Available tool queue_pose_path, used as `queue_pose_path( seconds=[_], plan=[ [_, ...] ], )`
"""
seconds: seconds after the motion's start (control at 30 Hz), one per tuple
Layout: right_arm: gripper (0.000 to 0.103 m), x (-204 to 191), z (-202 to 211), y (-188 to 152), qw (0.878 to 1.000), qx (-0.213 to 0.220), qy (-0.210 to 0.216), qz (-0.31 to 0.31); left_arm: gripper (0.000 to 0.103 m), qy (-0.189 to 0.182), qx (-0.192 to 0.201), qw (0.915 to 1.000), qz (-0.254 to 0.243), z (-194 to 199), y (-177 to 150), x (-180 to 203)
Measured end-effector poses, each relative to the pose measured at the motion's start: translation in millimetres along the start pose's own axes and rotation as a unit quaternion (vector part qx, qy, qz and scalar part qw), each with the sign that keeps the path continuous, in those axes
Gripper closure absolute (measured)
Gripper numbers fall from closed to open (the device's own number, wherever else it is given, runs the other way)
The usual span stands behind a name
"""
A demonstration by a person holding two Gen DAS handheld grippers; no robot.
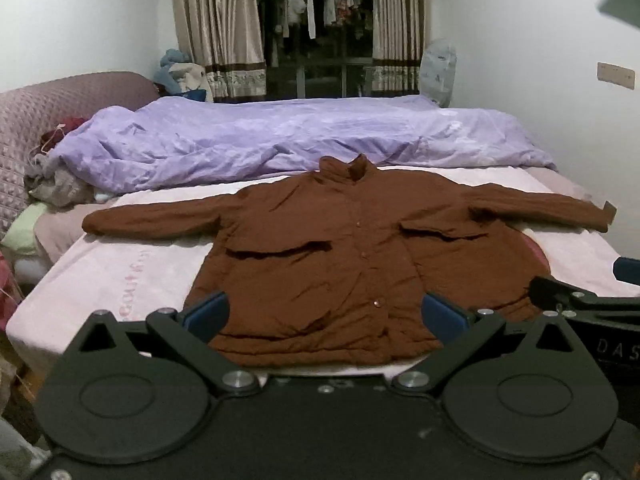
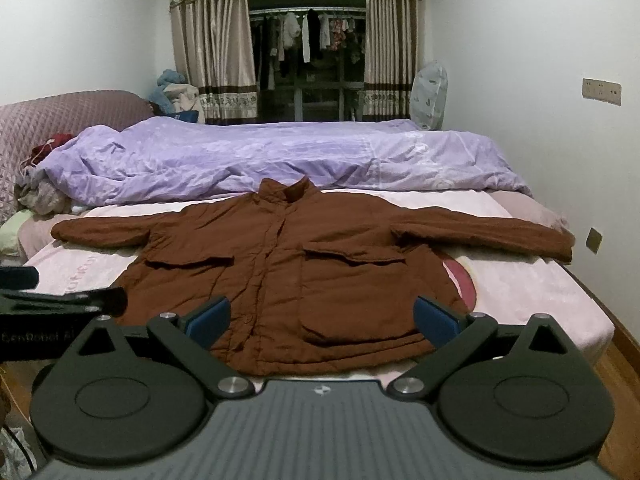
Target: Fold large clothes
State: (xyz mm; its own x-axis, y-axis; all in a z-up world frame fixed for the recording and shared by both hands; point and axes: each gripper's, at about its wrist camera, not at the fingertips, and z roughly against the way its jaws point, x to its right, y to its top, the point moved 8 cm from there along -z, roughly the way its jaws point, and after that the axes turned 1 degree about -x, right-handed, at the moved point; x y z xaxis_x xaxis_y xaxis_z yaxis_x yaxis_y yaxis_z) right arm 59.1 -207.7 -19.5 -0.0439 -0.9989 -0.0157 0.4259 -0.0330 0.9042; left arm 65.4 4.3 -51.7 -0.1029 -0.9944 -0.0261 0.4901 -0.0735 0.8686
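Item: brown jacket [image 1: 332, 248], spread flat, front up, sleeves out, on the bed [image 1: 120, 280]. Left gripper [image 1: 326, 316] and right gripper [image 2: 322, 318]: both released, empty, short of the hem. Advice: take one sleeve by the cuff and fold it inward, smoothly.

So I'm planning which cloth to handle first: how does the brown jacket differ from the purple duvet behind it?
The brown jacket lies spread flat with both sleeves stretched out; the purple duvet is bunched into a rumpled heap. The jacket is near the bed's front edge, close to both open grippers, left gripper and right gripper; the duvet sits farther back, by the curtains. The jacket has buttons, pocket flaps and a collar; the duvet shows none. Both rest on the pink sheet.
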Motion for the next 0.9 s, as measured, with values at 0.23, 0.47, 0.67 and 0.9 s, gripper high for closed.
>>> queue_pose_path(
  seconds=[0.23,0.47,0.67,0.9],
  plan=[
    [0.0,0,2,1,1.0,0.002,-0.006,-0.003,0.0,0.0,0.009,0.9998,-0.016,6,1,5],
    [0.0,4,1,1,1.0,0.001,-0.014,-0.002,0.0,0.004,0.01,0.9995,-0.03,7,0,10],
    [0.0,2,1,0,1.0,0.002,-0.012,-0.002,0.0,0.011,0.009,0.9994,-0.032,8,-1,11],
    [0.0,0,0,-1,1.0,0.002,-0.012,-0.003,0.0,0.013,0.011,0.9993,-0.032,9,-1,14]
  ],
)
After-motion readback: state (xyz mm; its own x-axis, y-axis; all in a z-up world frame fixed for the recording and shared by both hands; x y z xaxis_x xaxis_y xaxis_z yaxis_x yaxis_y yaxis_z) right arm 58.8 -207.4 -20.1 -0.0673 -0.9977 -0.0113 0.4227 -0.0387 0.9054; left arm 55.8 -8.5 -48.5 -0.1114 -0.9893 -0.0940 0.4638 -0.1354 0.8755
